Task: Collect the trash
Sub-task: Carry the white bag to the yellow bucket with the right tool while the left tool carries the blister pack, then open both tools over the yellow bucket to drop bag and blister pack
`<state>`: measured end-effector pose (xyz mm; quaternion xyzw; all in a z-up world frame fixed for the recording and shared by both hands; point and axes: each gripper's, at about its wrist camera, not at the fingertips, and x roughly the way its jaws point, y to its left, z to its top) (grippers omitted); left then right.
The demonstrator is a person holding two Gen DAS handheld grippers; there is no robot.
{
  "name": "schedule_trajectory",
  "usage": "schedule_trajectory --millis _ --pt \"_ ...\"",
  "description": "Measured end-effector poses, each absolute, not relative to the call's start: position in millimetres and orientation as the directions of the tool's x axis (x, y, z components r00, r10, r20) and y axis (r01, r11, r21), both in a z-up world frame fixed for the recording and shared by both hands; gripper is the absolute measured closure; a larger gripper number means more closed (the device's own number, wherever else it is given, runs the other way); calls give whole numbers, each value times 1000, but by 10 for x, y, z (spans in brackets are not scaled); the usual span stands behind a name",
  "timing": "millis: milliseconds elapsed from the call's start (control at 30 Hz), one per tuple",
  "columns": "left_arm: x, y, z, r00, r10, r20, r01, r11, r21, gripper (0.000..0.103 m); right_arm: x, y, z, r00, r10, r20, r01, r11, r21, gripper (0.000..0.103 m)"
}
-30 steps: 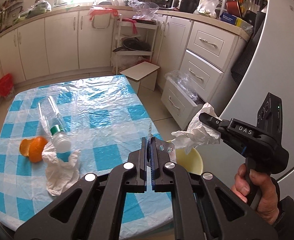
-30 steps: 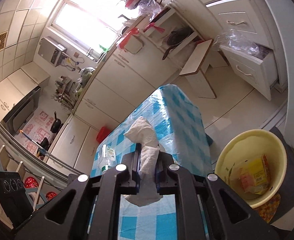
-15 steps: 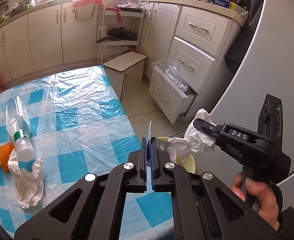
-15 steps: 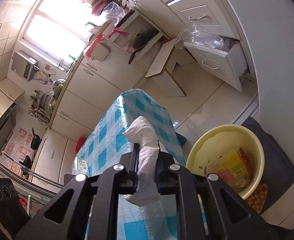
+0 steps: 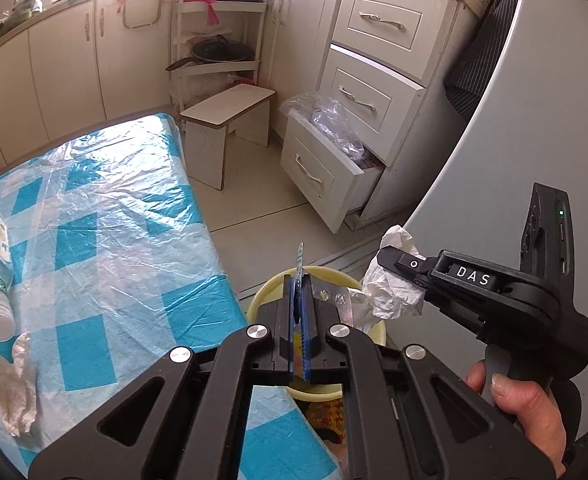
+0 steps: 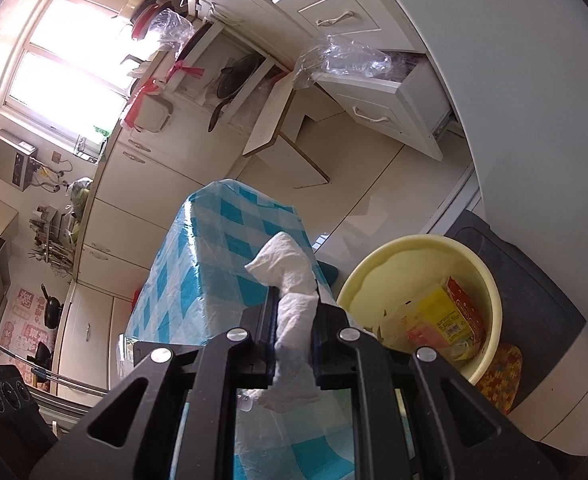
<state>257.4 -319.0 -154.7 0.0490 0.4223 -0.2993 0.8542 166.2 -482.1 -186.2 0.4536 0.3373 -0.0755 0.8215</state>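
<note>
Both grippers are carrying trash: the left gripper [image 5: 298,280] is pinching a thin blue foil wrapper [image 5: 300,258], the right gripper [image 6: 294,312] is clamping a crumpled white tissue [image 6: 291,280] near the round yellow plastic bin [image 6: 374,264]. Next, probably, releasing over it.

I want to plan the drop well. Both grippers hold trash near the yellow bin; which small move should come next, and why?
Probably carry the right gripper a little further over the yellow bin, then open. It is shut on a crumpled tissue, and from its own camera the bin lies off to the side, not under the fingers.
</note>
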Motion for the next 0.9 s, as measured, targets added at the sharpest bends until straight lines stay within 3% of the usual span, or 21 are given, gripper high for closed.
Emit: schedule_trajectory --millis 367,433,633,733,900 --pt "2682 -3536 -1834 420 -454 -786 563 810 -168 100 1658 -4904 -1981 732 160 -662 494 545 678 69" --pt "2709 -3573 -1878 413 -450 -792 561 810 -168 100 1655 -4914 -1990 727 153 -669 504 543 672 56" --pt "2765 -3755 -2030 366 -434 -823 570 804 -170 100 1613 -4967 -1985 712 105 -694 549 532 644 39" --pt "2769 -3828 -2101 338 -421 -842 581 797 -166 93 1588 -4998 -1984 715 92 -693 559 520 646 37" --pt "2737 -3813 -2106 347 -418 -840 574 803 -162 73 1566 -5015 -1958 724 74 -686 565 508 651 33"
